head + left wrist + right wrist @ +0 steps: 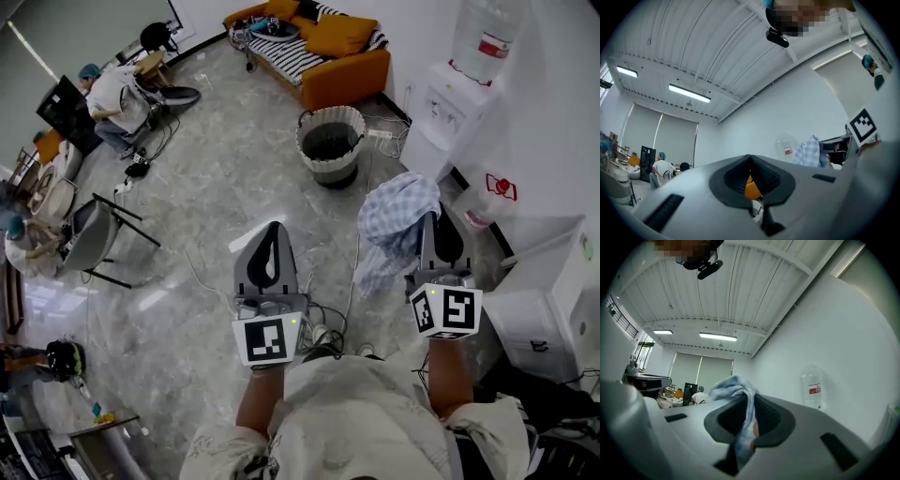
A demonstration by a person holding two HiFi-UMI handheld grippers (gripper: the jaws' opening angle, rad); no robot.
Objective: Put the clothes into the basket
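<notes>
Two jaws of our right gripper (pixel 438 232) pinch a blue checked cloth (pixel 397 217); those of our left gripper (pixel 273 228) seem pressed together, empty. The woven basket (pixel 306 142) stands on the floor (pixel 216 187), well apart.

Bare marble floor (pixel 225 178) lies open up to the basket (pixel 330 172), mouth facing up. Sofa (pixel 328 56) close behind it. Water dispenser (pixel 459 98) and white cabinet (pixel 553 300) wall the right side. Cable (pixel 357 262) trails along the floor. Chair (pixel 94 234) well off left. Checked cloth (pixel 398 220) droops from right gripper (pixel 437 225).
</notes>
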